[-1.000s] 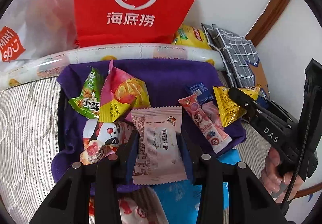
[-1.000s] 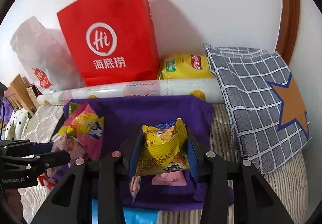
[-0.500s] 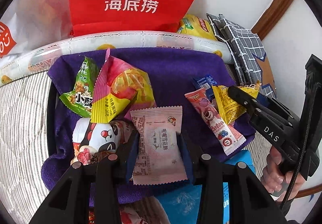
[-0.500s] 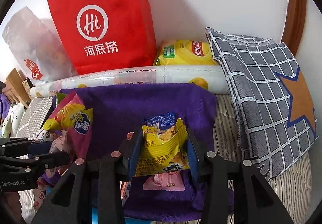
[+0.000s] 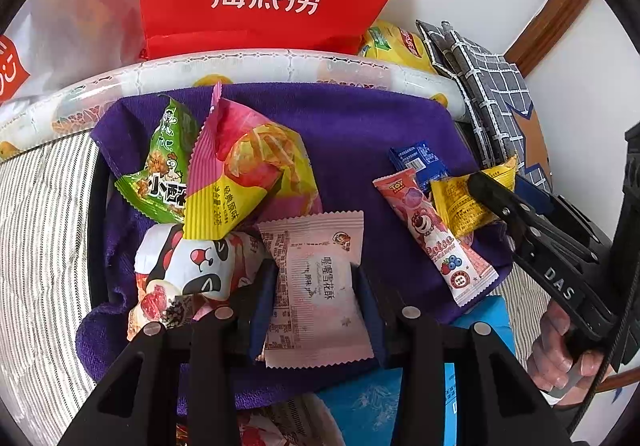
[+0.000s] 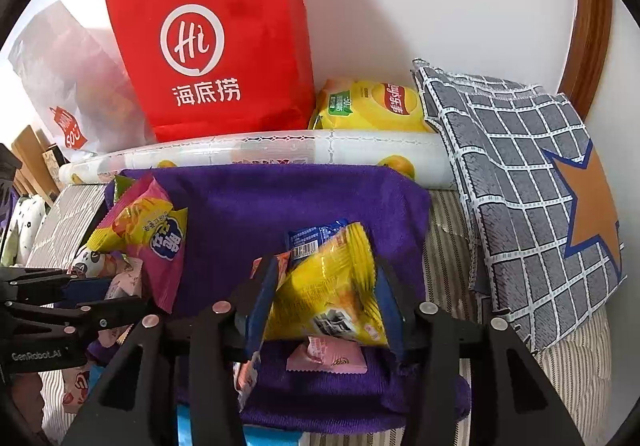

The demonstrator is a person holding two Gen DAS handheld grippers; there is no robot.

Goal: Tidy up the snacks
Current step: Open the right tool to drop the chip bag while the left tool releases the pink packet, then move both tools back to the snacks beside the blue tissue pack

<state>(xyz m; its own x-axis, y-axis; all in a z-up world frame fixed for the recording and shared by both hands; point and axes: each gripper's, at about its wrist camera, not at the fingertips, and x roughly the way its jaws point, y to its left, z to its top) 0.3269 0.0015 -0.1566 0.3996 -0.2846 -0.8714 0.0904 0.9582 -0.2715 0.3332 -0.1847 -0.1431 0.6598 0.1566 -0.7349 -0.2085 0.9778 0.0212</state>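
Note:
A purple cloth-lined tray (image 5: 360, 117) holds loose snack packets. My left gripper (image 5: 316, 274) is shut on a pale pink packet (image 5: 320, 310), low over the tray's near edge. Beside it lie a panda packet (image 5: 188, 266), a green packet (image 5: 164, 165) and a pink-yellow crisp packet (image 5: 248, 173). At the tray's right end, my right gripper (image 6: 324, 278) has its jaws opening. A yellow packet (image 6: 332, 294) sits slanted and loose between them, above a small pink packet (image 6: 328, 356). A blue packet (image 5: 418, 161) and a pink bear stick (image 5: 436, 242) lie close by.
Behind the tray lie a white printed roll (image 6: 280, 149), a red paper bag (image 6: 216, 45), a yellow crisp bag (image 6: 372, 105) and a translucent bag (image 6: 60, 85). A checked cushion (image 6: 520, 185) leans at the right. Striped bedding (image 5: 40, 246) surrounds the tray. A blue pack (image 5: 360, 406) lies under its near edge.
The left gripper has sunk toward the tray with the pink packet still clamped. The right jaws have widened, and the yellow packet has tipped from upright to a slant.

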